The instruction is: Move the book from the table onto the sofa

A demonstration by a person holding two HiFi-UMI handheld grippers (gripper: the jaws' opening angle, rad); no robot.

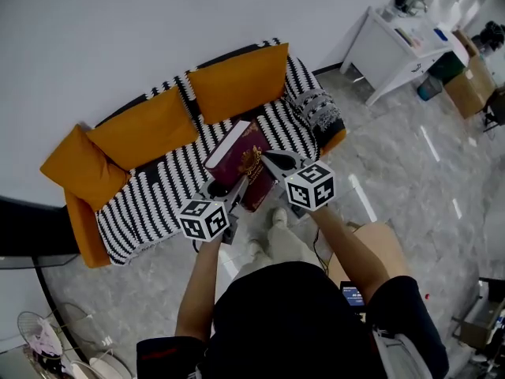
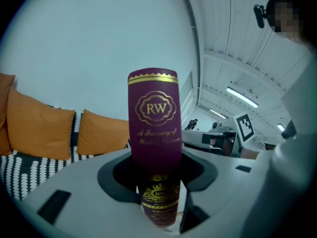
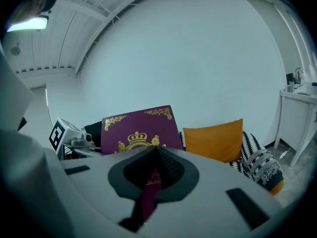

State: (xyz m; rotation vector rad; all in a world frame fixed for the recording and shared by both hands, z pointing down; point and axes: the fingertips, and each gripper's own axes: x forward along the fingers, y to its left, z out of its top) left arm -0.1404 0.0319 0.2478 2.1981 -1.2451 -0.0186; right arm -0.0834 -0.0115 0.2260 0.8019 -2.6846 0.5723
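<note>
book [image 1: 241,158], pinched at spine by left gripper [image 1: 224,189] and at cover by right gripper [image 1: 276,163], may twist loose and miss the sofa [image 1: 154,192] if either slackens.

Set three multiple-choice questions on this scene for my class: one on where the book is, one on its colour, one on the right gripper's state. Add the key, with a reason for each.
1. Where is the book?
A. Flat on a white table.
B. Held in the air at the striped sofa by the left gripper and right gripper.
C. On the floor.

2. What colour is its cover?
A. Green.
B. Plain white.
C. Maroon with gold print.

3. What state is the right gripper in?
A. Shut on the book.
B. Open and empty.
C. Lying on a cushion.

Key: 1 B, the head view shows both grippers carrying it; 2 C, both gripper views show maroon and gold; 3 A, its own view shows the jaws pinched on a maroon edge.
</note>
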